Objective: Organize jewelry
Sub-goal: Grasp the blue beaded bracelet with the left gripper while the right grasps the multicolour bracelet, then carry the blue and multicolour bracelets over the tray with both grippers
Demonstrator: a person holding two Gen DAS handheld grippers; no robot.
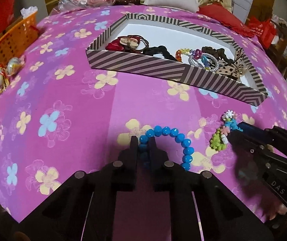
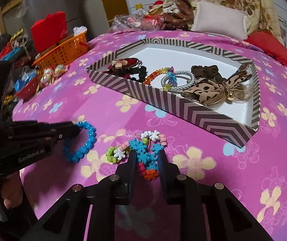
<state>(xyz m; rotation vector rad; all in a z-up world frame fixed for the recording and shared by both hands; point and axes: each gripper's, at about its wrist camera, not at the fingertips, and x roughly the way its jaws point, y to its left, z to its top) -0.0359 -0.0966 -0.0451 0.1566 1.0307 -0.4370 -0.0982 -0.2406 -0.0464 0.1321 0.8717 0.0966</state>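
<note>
Blue beads first: my left claw has its fingers narrowed around one side of the blue bead bracelet, which lies on the purple flowered bedspread just in front of the striped box. I judge the bracelet pinched, not yet lifted.

My right claw straddles the snowflake bracelet, also in front of the striped box, nearer its right corner. Its fingers stand moderately apart, with charms between them; gaps show on both sides, so no grip yet.

Inside the box: a silver bangle, an orange bead string, dark scrunchies and a leopard-print bow, all crowded along the near wall. The white floor toward the far wall is bare.

Step in hand, as I read it: picking up the last two loose pieces. Next move calls for closing the right claw on the charms, then raising both pieces over the near wall and dropping them inside.
</note>
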